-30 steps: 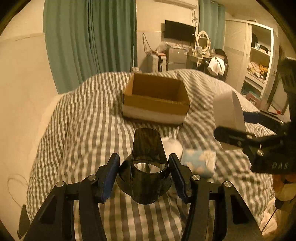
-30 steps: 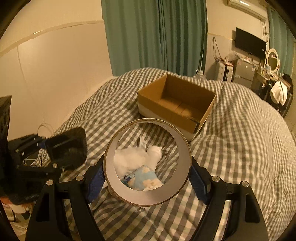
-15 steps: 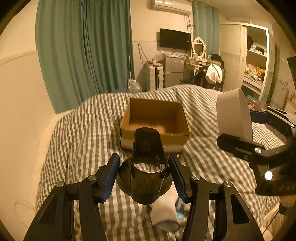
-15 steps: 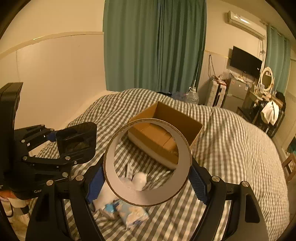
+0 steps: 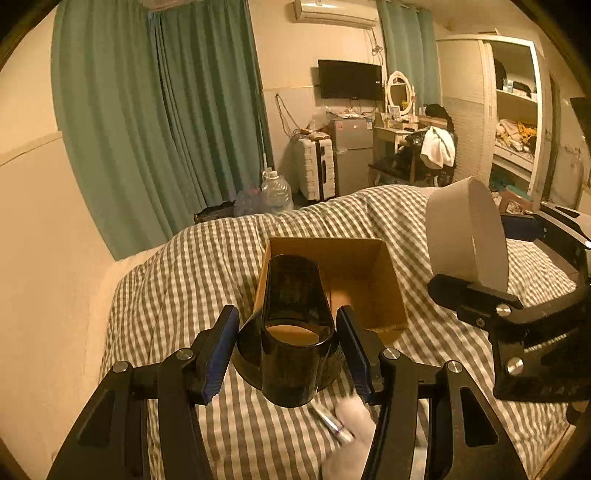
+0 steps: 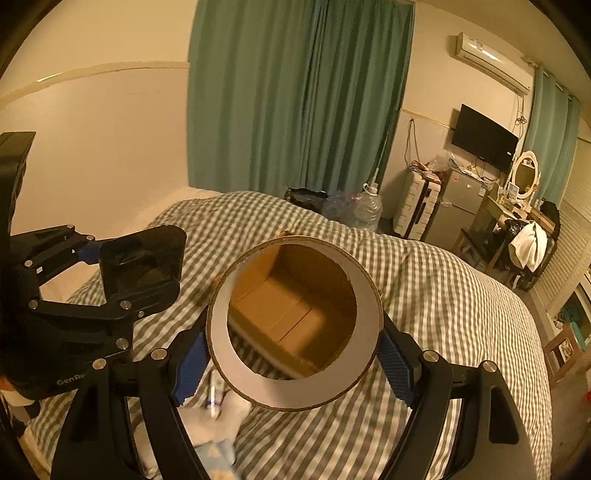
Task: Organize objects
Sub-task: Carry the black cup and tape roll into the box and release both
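Bedroom, warm dim light.
Green curtains, wall television, air conditioner, open wardrobe, checked bedding.

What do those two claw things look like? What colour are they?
Both grippers, left and right, are black frames of angular bars joined with shiny silver screws. Each has two fingers ending in blue ribbed pads. Pale lettering marks the side of the body of each. No cables or sleeves show.

"GenRe", cut off, on left hand-held gripper; nothing else legible
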The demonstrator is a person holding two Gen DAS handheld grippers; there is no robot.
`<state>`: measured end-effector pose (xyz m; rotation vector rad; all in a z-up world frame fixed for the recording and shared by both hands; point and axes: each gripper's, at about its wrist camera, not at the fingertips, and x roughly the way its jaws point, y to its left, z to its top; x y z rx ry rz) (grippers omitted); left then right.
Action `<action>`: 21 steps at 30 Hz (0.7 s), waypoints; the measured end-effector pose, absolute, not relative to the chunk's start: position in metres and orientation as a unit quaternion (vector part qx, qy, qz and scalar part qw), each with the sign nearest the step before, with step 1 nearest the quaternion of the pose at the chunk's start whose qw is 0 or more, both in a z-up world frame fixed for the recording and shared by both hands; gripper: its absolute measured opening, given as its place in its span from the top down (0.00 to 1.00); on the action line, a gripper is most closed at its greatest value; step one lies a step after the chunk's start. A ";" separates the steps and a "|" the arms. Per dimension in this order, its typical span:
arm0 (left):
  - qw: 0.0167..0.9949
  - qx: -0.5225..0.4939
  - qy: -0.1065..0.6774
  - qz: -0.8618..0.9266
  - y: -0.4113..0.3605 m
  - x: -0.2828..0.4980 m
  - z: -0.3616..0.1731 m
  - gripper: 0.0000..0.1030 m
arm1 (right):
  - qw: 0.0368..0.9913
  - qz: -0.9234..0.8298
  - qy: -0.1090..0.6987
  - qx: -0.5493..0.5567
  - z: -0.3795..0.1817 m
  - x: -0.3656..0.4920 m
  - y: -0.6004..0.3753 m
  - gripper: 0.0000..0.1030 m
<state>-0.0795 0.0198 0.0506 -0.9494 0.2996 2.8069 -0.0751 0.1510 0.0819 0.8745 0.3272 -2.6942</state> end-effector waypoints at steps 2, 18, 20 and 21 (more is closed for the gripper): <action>0.082 -0.324 0.104 0.937 0.024 -0.099 0.046 0.46 | 0.141 -0.934 0.114 0.308 0.080 -0.090 0.153 0.22; 0.073 -0.399 0.107 0.908 0.036 -0.227 -0.025 0.46 | 0.125 -0.919 0.105 0.358 0.025 -0.215 0.167 0.22; 0.075 -0.402 0.115 0.905 0.040 -0.234 -0.034 0.46 | 0.127 -0.916 0.099 0.367 0.014 -0.231 0.169 0.22; 0.076 -0.403 0.117 0.905 0.041 -0.237 -0.038 0.46 | 0.127 -0.915 0.096 0.371 0.010 -0.236 0.170 0.22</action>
